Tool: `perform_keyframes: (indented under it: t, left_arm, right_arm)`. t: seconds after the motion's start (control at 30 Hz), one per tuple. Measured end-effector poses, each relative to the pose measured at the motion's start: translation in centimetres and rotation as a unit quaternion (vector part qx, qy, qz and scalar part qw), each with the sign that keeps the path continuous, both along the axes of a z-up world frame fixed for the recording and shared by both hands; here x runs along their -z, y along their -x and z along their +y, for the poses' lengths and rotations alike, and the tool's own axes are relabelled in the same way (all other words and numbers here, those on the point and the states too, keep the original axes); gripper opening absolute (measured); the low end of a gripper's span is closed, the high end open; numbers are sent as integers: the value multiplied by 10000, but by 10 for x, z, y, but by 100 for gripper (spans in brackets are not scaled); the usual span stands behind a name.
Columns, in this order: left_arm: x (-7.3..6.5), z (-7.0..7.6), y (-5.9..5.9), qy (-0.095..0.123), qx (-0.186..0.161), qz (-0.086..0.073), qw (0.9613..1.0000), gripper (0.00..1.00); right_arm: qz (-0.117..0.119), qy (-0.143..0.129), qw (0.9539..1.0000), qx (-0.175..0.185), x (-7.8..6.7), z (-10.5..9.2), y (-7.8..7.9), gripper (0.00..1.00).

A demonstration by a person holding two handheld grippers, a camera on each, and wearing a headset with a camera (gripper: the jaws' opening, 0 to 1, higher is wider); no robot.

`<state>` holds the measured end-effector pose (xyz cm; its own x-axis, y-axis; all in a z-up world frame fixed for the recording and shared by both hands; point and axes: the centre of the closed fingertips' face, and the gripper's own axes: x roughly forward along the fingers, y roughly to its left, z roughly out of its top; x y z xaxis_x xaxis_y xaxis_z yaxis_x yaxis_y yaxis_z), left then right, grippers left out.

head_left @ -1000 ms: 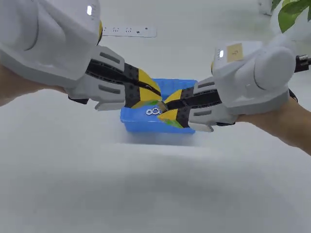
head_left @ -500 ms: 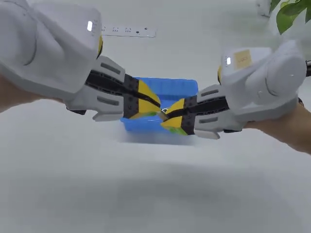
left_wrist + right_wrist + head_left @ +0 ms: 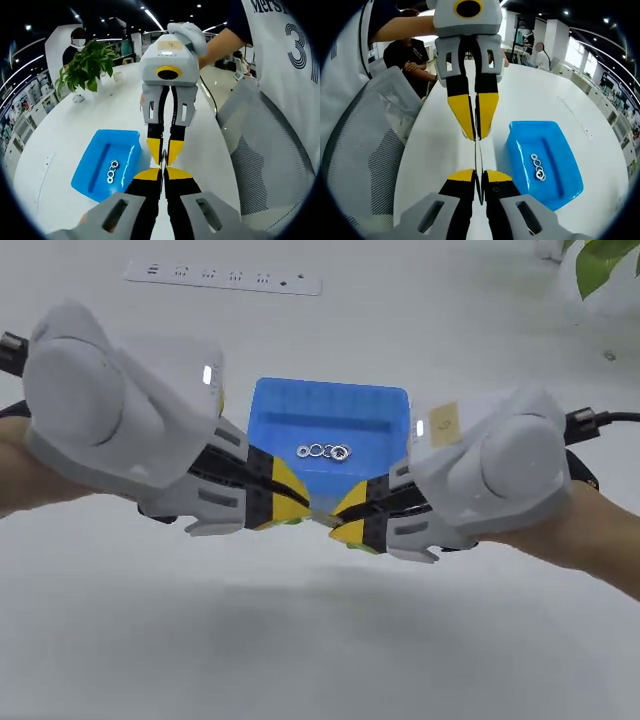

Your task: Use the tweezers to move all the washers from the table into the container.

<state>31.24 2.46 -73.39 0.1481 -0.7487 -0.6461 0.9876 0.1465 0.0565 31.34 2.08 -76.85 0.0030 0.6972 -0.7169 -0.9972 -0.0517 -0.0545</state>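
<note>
A blue container [image 3: 372,405] stands on the white table with three washers [image 3: 323,451] in a row on its floor. Just in front of its near wall my two grippers meet tip to tip above the table. The left gripper [image 3: 300,508] comes in from the left, the right gripper [image 3: 340,516] from the right. Both have their jaws closed on thin metal tweezers [image 3: 477,155] that run between the two pairs of tips. In the left gripper view the tweezers [image 3: 163,161] show as a short sliver between my left gripper [image 3: 162,172] and the right gripper [image 3: 164,152].
A white power strip [image 3: 222,277] lies at the far side of the table. A potted plant [image 3: 605,265] stands at the far right. A mesh chair [image 3: 260,150] sits behind the near table edge. People stand in the background.
Both grippers have come back from over the container to its near side, still tip to tip. The washers in the container are now uncovered. The head camera has tilted.
</note>
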Motion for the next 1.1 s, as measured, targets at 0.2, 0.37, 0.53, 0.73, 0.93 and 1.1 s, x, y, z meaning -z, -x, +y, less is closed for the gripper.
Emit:
perform_keyframes:
  t: [0.2,0.37,0.53,0.73,0.93,1.1]
  left_arm:
    - [23,1,-3,-100,-3,134,9999,6]
    - [41,2,-12,-39,-139,325,9994,5]
    - [56,6,-18,-70,-187,470,9987,5]
    - [71,8,-18,-176,-225,572,9980,5]
    - [69,8,-18,-143,-314,654,9973,5]
    - [62,10,-17,-112,-450,655,9968,7]
  right_arm:
    - [-77,368,9992,-155,22,-3,-2,8]
    - [-83,554,9983,-143,32,-8,-11,8]
    - [-105,676,9975,-164,41,-8,-15,8]
    - [-110,789,9965,-248,50,-8,-15,9]
    - [-110,716,9972,-190,49,-8,-16,11]
    - [-192,766,9968,-115,48,-11,-18,14]
